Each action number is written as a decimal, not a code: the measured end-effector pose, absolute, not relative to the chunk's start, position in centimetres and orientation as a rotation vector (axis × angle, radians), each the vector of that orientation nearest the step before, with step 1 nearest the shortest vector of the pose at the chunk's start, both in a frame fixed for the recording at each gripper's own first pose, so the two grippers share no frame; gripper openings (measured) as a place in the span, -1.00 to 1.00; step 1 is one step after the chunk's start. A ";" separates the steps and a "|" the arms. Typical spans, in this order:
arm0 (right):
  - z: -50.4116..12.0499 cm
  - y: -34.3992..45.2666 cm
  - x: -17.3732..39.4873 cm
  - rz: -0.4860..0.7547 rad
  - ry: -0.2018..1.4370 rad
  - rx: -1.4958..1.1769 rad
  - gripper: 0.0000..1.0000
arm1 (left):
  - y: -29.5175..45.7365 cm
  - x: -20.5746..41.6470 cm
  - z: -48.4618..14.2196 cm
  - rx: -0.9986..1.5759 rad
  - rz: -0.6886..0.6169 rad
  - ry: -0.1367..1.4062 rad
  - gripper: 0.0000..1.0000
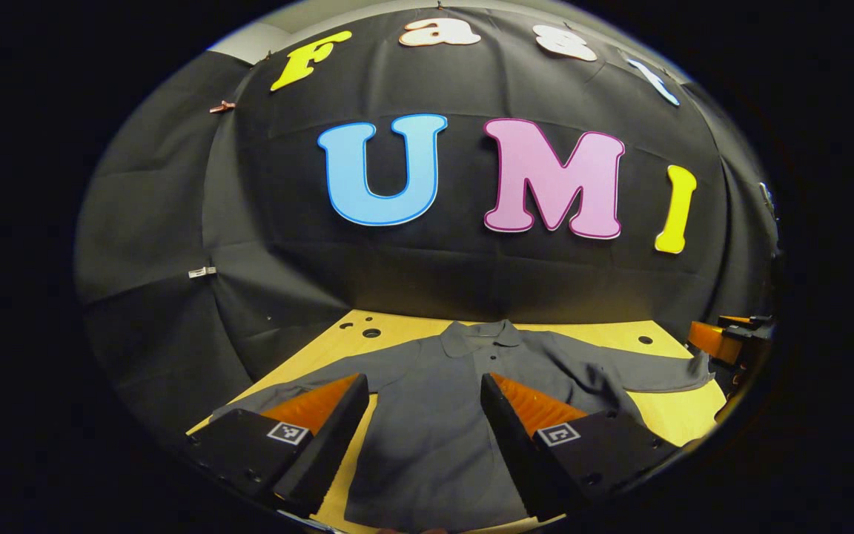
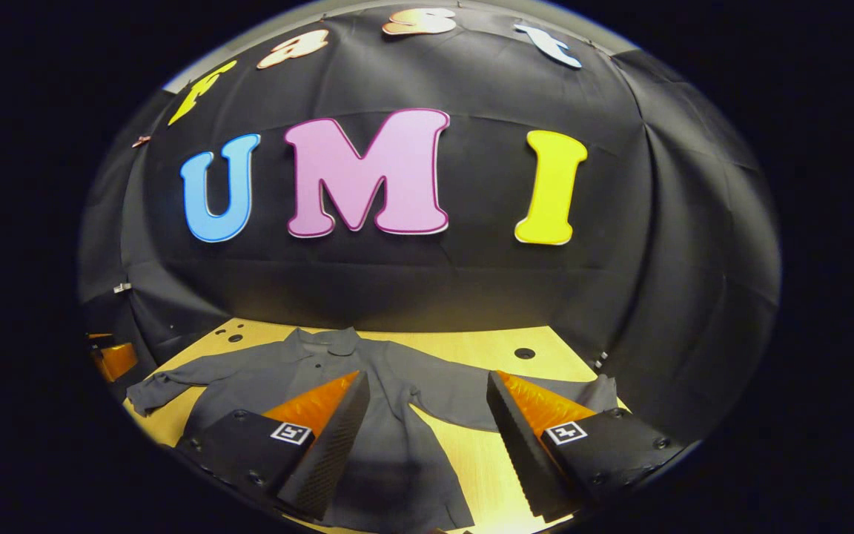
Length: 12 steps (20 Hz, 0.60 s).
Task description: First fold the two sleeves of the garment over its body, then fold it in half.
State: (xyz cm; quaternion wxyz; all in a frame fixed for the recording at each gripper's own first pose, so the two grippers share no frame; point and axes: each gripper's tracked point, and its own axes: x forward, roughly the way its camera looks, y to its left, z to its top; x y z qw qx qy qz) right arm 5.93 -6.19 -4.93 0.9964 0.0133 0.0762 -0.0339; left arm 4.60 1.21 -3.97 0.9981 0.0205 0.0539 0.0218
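Both grippers, left gripper (image 1: 423,404) and right gripper (image 2: 427,404), fingers spread wide, hover above grey shirt (image 1: 434,415) lying flat on table (image 1: 683,419), sleeves unfolded.

This is a small booth made for recording, not a home; black cloth (image 1: 175,222) hangs as a wall behind and at the sides, held up with little clips (image 1: 222,107); a pale wood worktop (image 2: 464,345) with round holes (image 2: 524,353) drilled in it stands in front of the cloth; a grey shirt (image 1: 442,415) lies spread flat on it, with both sleeves out.
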 end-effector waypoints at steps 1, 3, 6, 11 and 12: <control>-5.3 -7.3 6.4 -0.092 0.165 0.023 0.96 | 1.1 4.7 -4.0 0.030 0.044 0.114 0.92; -6.4 -9.7 7.3 -0.143 0.196 0.018 0.95 | 1.0 4.9 -4.2 0.020 0.051 0.121 0.92; -8.3 -13.6 8.9 -0.226 0.265 0.013 0.95 | 1.0 5.1 -4.5 0.030 0.054 0.136 0.92; -12.0 -20.8 11.8 -0.377 0.382 0.076 0.96 | 1.4 6.2 -4.4 0.073 0.067 0.157 0.92; -12.5 -22.1 12.1 -0.401 0.404 0.086 0.96 | 1.8 6.2 -4.4 0.074 0.081 0.169 0.92</control>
